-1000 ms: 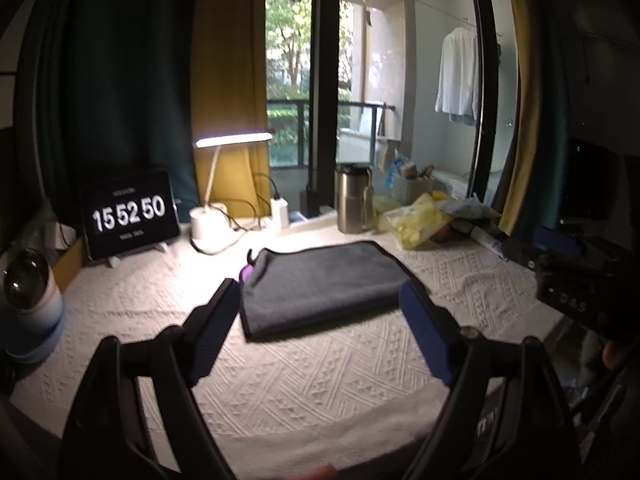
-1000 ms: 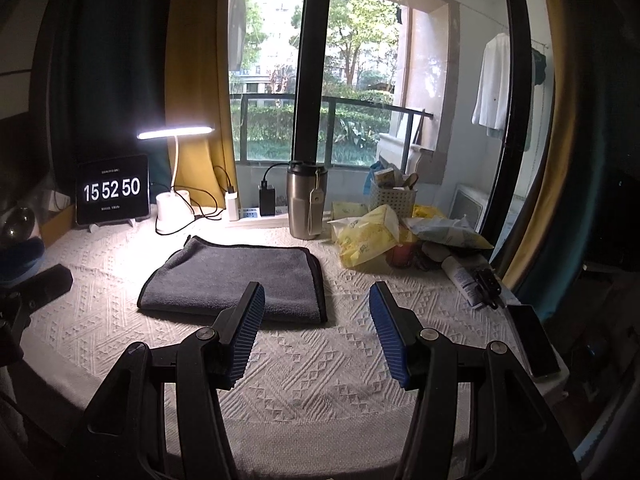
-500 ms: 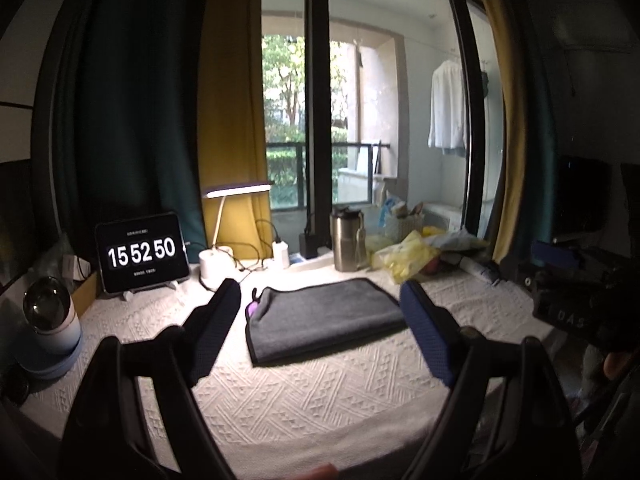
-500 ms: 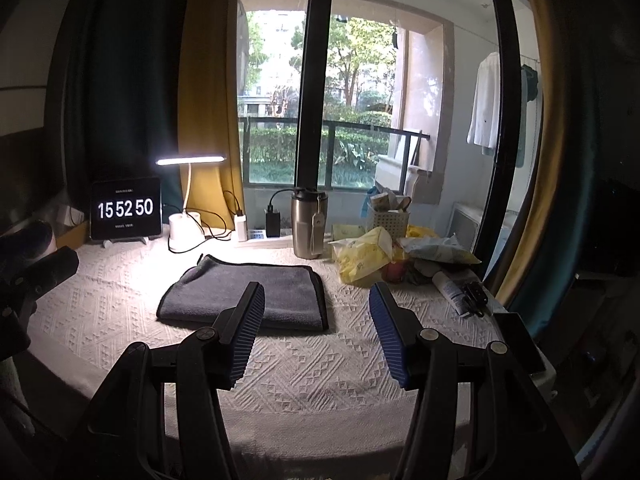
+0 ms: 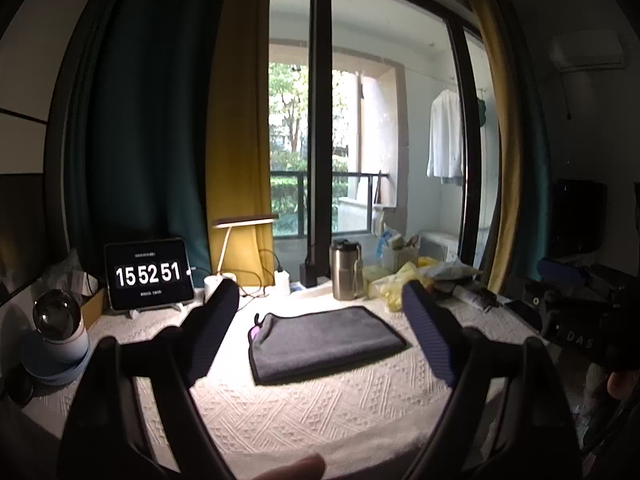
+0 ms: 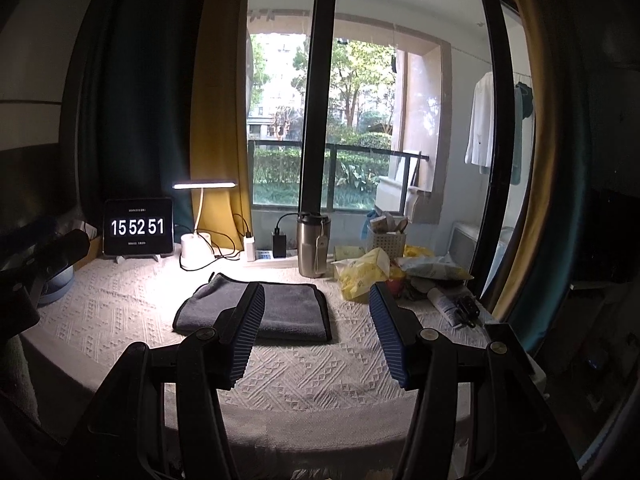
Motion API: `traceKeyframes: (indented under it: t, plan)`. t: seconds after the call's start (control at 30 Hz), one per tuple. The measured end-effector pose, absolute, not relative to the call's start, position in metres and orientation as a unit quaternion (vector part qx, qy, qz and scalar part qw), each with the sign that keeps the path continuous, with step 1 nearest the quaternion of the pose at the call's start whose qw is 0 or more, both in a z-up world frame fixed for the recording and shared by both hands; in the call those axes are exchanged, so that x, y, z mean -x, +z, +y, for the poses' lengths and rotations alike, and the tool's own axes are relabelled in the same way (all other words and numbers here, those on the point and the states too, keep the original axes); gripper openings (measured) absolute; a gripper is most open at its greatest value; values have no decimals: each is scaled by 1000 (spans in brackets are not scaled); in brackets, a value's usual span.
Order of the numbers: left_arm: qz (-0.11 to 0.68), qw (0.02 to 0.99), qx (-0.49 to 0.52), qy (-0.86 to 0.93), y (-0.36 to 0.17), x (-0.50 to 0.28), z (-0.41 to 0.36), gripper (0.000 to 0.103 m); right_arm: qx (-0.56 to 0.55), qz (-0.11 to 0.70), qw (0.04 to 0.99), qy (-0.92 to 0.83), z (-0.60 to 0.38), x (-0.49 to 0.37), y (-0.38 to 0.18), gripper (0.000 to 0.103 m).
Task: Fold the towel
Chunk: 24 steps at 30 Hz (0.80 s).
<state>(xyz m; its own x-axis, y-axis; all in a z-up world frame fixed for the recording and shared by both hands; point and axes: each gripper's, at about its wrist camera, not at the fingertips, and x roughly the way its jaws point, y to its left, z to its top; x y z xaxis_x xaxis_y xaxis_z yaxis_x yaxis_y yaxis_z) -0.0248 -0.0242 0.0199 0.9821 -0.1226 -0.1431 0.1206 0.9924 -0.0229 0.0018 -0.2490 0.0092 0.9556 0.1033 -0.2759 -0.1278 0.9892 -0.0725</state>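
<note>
The grey towel [image 5: 322,340] lies folded flat on the white textured cloth [image 5: 320,412] that covers the table, a bit of purple showing at its left corner. Both grippers hang above the near edge of the table, apart from the towel and touching nothing. The left gripper [image 5: 320,320] has its jaws spread wide — the towel shows whole between them — and it holds nothing. The right gripper [image 6: 316,320] is likewise wide apart and empty; its left finger [image 6: 246,332] covers part of the towel's near side in the right wrist view. Behind the towel stand a steel tumbler [image 6: 313,245], a lit desk lamp [image 6: 198,216] and a clock [image 6: 138,227] reading 15 52 51, with yellow bags [image 6: 362,274] to the right.
</note>
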Motion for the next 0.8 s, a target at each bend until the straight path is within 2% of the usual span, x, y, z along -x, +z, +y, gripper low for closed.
traceKeyframes:
  t: [0.8]
  plan:
    - [63,996,5,-55,27,32,-22,85,47,123,989,62,-248,12,18,58]
